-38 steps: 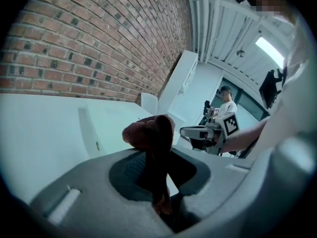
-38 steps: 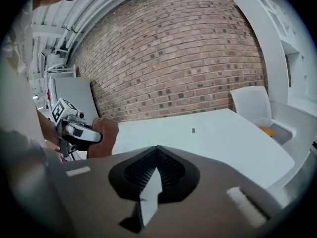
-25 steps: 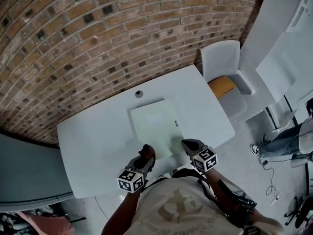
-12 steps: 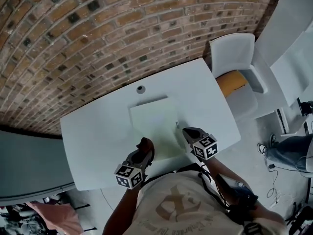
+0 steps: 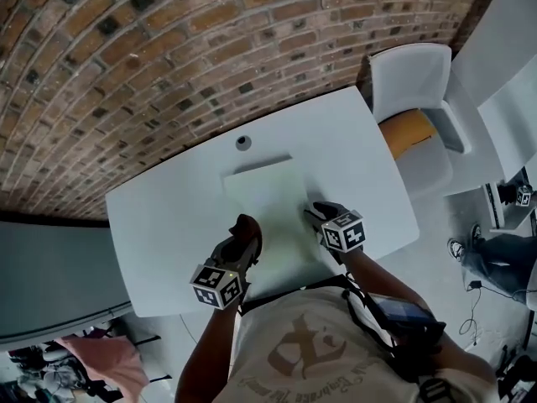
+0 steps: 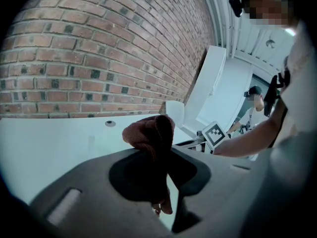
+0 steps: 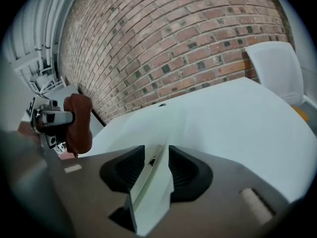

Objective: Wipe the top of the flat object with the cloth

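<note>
Clenching the crumpled dark-red cloth in my left gripper by the near edge of the pale flat board, I am aiming for flat, even strokes; my right gripper, jaws just opening, is loosely straddling that edge.

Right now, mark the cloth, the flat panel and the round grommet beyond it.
cloth [image 6: 148, 132]: left gripper view, on the bunched upper fold.
flat panel [image 5: 267, 196]: head view, on the middle of its pale top face.
round grommet [image 5: 243, 143]: head view, on its dark centre.
</note>
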A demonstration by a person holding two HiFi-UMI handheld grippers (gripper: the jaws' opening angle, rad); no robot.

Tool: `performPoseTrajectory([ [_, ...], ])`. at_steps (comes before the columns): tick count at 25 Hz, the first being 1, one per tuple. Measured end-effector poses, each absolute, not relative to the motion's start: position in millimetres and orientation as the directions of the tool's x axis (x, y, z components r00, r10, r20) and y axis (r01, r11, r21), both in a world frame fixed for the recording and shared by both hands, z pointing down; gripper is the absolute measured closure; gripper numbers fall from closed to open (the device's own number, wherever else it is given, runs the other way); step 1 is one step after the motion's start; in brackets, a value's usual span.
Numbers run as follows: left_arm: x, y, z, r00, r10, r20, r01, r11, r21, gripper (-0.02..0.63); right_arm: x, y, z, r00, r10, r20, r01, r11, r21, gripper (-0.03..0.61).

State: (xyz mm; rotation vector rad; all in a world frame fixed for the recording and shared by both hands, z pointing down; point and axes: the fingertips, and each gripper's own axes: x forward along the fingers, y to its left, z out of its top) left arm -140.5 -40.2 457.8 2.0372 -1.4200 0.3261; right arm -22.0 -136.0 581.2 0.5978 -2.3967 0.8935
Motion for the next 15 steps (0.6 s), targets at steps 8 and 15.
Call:
performPoseTrajectory([
  [8,-145.7,-82.8,455.3,0.425,-0.736,0.527,-0.898,-0.268,0.35,0.538,-28.5,-139.1,596.5,-0.796,-0.104,0.596,-0.535,0.581,-0.613,0.42],
  [15,-147.9,-123.3,459.4,0.463,-0.71,0.531,-0.882,-0.31,0.354,0.538,-31.0,-138.5,597.7,-0.818,-0.014,0.575,-0.498,0.517,-0.696,0.455],
])
